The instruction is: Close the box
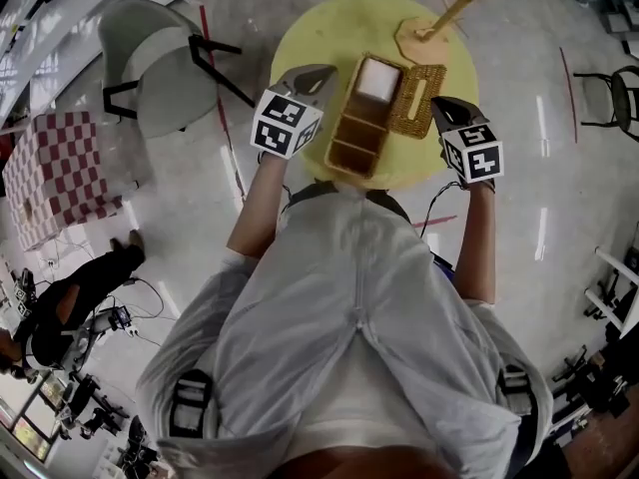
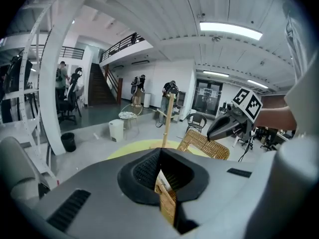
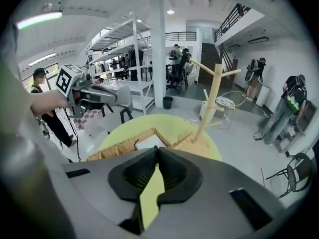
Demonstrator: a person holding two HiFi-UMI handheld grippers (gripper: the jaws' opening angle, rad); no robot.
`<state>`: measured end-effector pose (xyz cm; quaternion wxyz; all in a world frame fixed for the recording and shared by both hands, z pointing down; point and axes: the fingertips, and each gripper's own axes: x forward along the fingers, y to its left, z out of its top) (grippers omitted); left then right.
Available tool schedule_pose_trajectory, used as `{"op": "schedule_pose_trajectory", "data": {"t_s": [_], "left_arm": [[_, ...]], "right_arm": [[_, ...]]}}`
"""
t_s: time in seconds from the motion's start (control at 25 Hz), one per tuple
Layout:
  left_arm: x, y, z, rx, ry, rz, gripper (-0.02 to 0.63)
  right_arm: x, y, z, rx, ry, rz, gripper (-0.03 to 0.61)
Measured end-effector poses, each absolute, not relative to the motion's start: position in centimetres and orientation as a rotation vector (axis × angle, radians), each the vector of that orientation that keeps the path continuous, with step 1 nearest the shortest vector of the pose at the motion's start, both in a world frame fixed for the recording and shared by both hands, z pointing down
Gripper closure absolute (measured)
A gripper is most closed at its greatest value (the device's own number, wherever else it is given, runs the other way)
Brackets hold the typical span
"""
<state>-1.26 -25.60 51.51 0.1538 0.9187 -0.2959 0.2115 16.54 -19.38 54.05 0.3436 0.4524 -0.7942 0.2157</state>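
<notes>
Yellow round table [image 1: 300, 28] stands on a glossy grey floor [image 1: 559, 208] in a tall white workshop hall, with a grey shell chair [image 1: 160, 58] at its 9 o'clock. The open woven wicker box [image 1: 364, 118], long and divided into compartments, sits at the table's centre. Its flat woven lid [image 1: 417, 103] lies against its 3 o'clock side, and a branched wooden stand [image 1: 439, 23] rises at 1 o'clock. The left gripper [image 1: 321, 73] hovers just beside the box at 9 o'clock, its jaws clenched tip to tip on nothing; the wicker shows below them. The right gripper [image 1: 444, 106] hangs by the lid at 3 o'clock, likewise pinched together and empty over bare tabletop. Only the left gripper view shows a staircase and a white bin [image 2: 116, 130]; only the right gripper view shows white metal shelving [image 3: 124, 49].
</notes>
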Motion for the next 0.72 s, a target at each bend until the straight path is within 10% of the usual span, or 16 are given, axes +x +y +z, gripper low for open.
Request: {"op": "schedule_pose_trajectory", "data": {"t_s": [0.72], "left_arm": [[-8.2, -28.4, 55.2, 2.534, -0.795, 0.606, 0.586]], "right_arm": [[3.7, -26.1, 57.7, 1.106, -2.041, 0.650, 0.538]]}}
